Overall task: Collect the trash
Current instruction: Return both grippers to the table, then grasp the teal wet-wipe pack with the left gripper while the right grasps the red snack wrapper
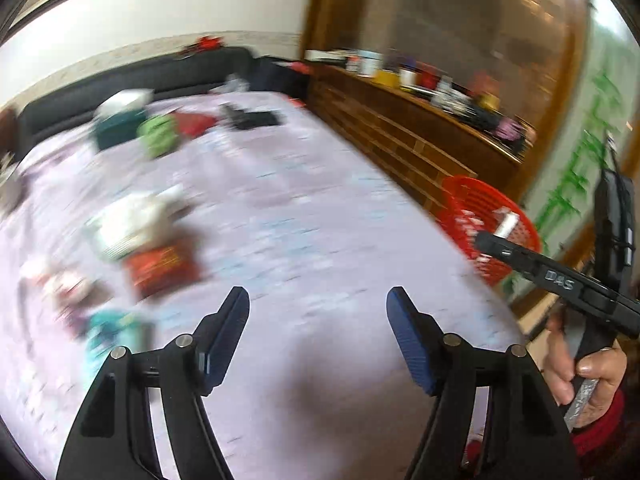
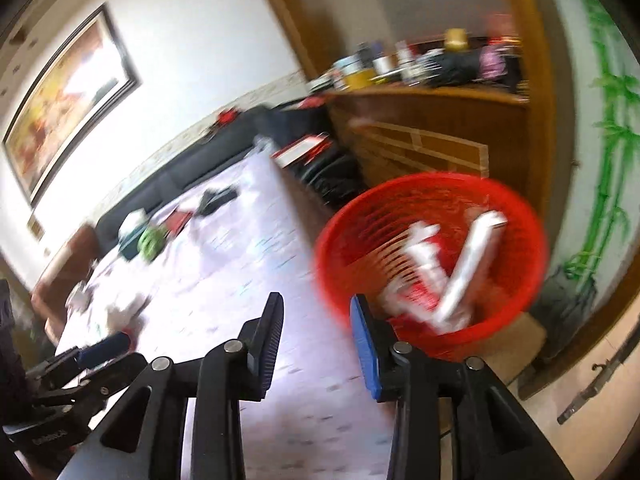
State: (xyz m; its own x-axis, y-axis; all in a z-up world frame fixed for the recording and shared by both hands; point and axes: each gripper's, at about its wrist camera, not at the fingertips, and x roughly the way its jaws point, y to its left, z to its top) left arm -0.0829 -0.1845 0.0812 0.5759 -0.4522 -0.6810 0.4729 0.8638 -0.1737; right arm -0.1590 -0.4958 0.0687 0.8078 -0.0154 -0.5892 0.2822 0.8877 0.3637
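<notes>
Red basket point(image 2: 432, 256) sits beside the bed point(image 1: 304, 216), white and red trash point(image 2: 444, 276) already inside. Right gripper point(image 2: 316, 344) near its rim, jaws part open, nothing between. Left gripper point(image 1: 318, 340) over the bed, wide, empty (wrappers point(image 1: 148, 248) blurred, farther from the basket).

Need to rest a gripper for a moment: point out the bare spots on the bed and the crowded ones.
The bed is bare in its middle and near end, under the left gripper, across to the edge by the red basket. The far end is cluttered with the green item, and the left side with the red packet.
</notes>
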